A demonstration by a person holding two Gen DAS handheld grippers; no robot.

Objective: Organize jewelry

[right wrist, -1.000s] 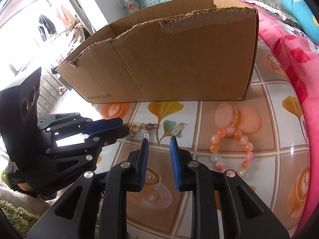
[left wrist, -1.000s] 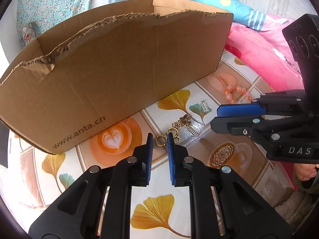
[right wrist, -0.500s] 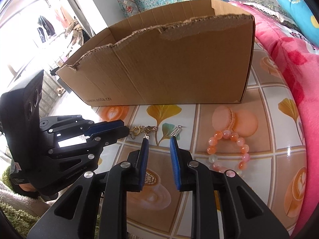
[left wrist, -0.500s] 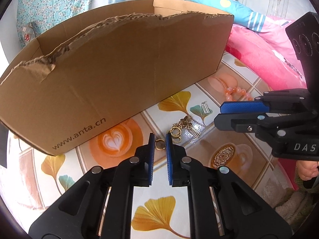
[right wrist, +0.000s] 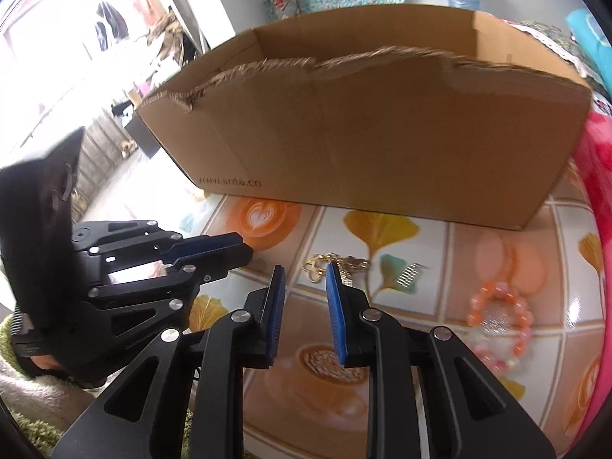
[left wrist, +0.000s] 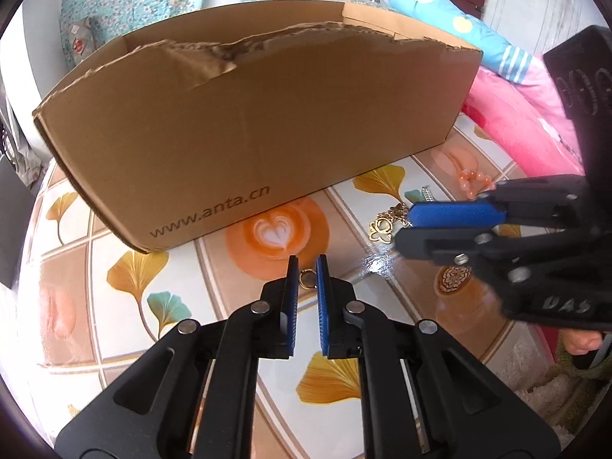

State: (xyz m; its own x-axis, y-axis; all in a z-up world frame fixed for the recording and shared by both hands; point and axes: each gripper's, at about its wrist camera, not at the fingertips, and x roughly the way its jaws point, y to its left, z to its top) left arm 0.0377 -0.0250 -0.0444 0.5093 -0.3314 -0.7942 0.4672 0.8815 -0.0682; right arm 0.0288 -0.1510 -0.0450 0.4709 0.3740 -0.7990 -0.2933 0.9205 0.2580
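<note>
My left gripper (left wrist: 306, 264) is shut on a small gold ring (left wrist: 306, 279), held just above the patterned table (left wrist: 126, 306). To its right a gold charm cluster (left wrist: 382, 225) lies on the table, right at the tips of my right gripper (left wrist: 405, 229). In the right wrist view the right gripper (right wrist: 305, 269) stands open with nothing between its pads, and the gold cluster (right wrist: 332, 264) lies just beyond its tips. A silver comb charm (right wrist: 409, 277) and an orange bead bracelet (right wrist: 501, 321) lie further right. The left gripper (right wrist: 241, 250) is at the left, with the ring hidden.
A torn cardboard box (left wrist: 248, 134), open at the top, stands across the table behind the jewelry. Pink bedding (left wrist: 516, 122) borders the table on the right. A person's hand (left wrist: 577, 340) holds the right gripper. Green fuzzy fabric (right wrist: 23, 432) lies at the near edge.
The left gripper closed on the gold ring and drew it left, away from the gold cluster. Both grippers shifted left along the box; the right jaws kept the same gap.
</note>
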